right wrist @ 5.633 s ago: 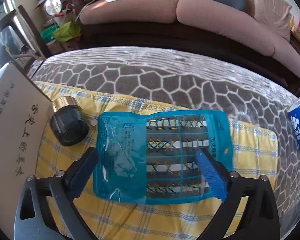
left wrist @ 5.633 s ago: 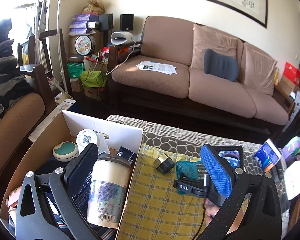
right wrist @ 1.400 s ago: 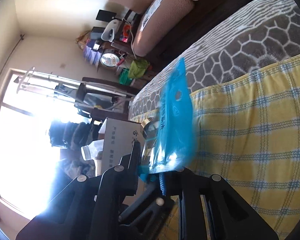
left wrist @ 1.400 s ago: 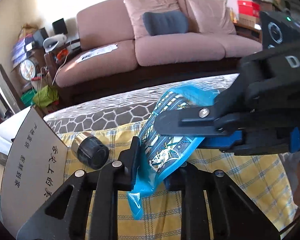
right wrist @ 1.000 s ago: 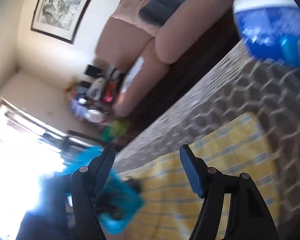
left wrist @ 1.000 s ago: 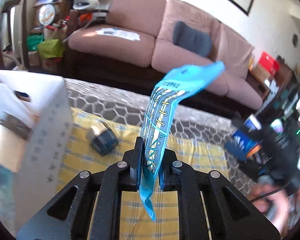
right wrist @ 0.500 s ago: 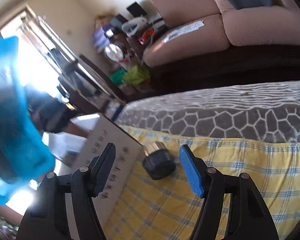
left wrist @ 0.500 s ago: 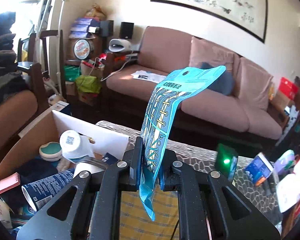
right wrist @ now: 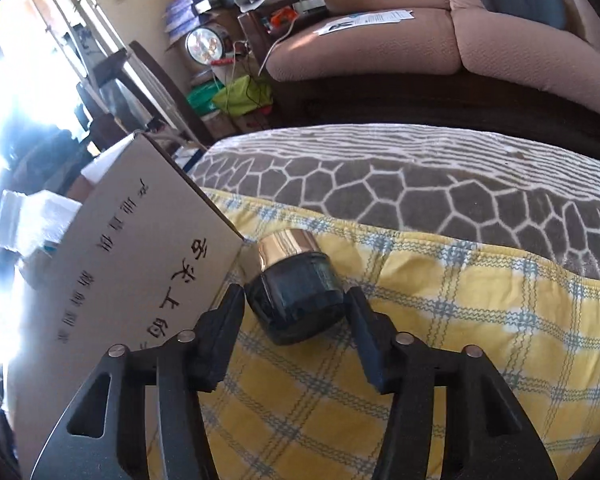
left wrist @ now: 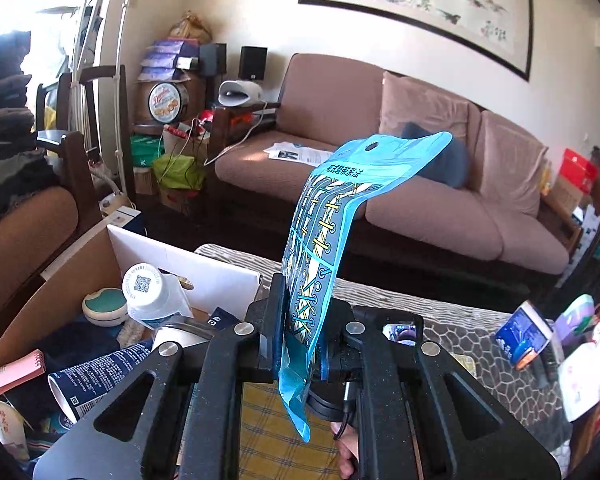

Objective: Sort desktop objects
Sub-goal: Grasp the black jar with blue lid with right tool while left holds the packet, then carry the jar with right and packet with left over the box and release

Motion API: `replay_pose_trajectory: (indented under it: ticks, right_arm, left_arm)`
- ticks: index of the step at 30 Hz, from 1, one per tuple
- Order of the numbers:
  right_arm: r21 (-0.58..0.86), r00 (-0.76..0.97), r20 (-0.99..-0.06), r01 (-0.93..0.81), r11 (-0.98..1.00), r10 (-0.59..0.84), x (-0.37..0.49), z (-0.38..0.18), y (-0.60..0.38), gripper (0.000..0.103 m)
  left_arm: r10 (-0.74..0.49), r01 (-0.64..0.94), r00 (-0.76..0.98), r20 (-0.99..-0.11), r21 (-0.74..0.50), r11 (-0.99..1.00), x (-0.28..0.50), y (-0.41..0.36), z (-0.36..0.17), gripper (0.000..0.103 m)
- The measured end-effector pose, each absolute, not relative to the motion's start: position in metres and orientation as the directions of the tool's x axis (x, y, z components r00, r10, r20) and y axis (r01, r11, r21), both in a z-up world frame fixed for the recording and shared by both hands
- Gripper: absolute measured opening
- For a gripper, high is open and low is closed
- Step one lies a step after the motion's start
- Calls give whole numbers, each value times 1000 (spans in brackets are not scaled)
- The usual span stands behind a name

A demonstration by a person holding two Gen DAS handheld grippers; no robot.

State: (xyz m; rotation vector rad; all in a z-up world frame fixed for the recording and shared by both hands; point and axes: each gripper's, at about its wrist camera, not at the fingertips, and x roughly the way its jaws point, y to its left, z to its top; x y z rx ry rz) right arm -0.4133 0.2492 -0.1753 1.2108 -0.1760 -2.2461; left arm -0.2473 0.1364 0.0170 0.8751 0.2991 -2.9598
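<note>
Left wrist view, far left: open cardboard box [left wrist: 76, 256] holding a pink spiral notepad [left wrist: 16, 372], a dark blue paper cup [left wrist: 100, 376] on its side with a small code square, a teal-topped round case [left wrist: 104, 306], and a white bottle [left wrist: 148, 292] whose cap carries a QR code. Print on the cup too small to read.

Behind, a round biscuit tin [left wrist: 167, 100]; script lettering on the lid, not legible.

Centre: left hand-held gripper [left wrist: 300, 340] clamped tight on a blue plastic pouch [left wrist: 328, 232], held upright above the counter beside the box, top flopping right. Shoelace pattern on its face, a line of Chinese characters under the hang hole.

Right wrist view: box flap [right wrist: 140, 268] shows black Chinese characters in columns. Just right of it, a dark jar [right wrist: 296, 292] with gold lid lies on its side on the yellow checked cloth [right wrist: 460, 320]. Right hand-held gripper [right wrist: 296, 304] straddles the jar, jaws closing; pads just beside its sides, contact not certain.

Far right, left view: blue tissue pack [left wrist: 522, 336], wording unreadable.
</note>
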Motion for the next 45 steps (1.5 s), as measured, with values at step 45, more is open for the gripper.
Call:
replay_pose_trajectory:
  ticks: [45]
  right_arm:
    - [316, -769, -272, 497, -808, -579, -303, 31, 318, 47]
  left_arm:
    - [-32, 140, -871, -489, -184, -973, -233, 96, 38, 12]
